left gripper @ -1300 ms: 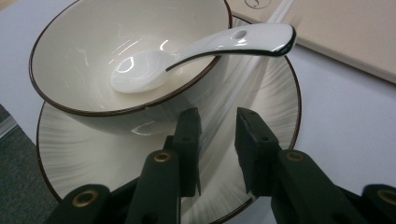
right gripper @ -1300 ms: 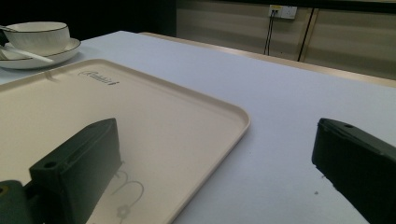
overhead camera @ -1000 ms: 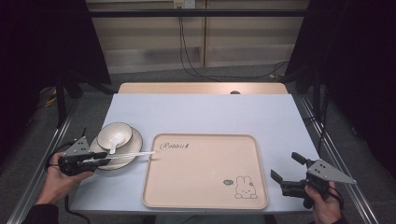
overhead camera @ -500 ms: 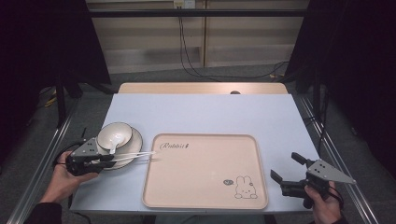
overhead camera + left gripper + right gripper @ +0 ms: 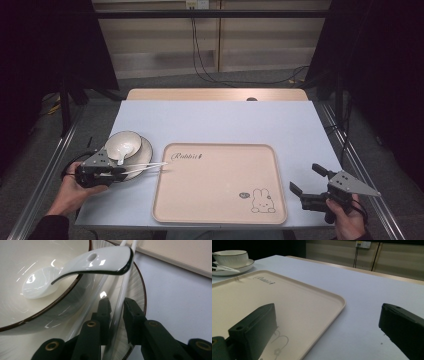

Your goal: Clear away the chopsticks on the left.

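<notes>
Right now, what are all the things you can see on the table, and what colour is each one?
Bowl: one, white with a dark rim, on the plate at the table's left.
Plate: one, white with a dark rim, under the bowl.
Spoon: one, white, scoop in the bowl, handle over its rim.
Chopsticks: two, white, lying across the plate with tips on the tray's left edge.
Tray: one, cream, rabbit drawing, middle of the table.
Table: one, pale blue top.
Left hand-held gripper: black, jaws around one chopstick.
Right hand-held gripper: black, open, beside the tray's right edge.
</notes>
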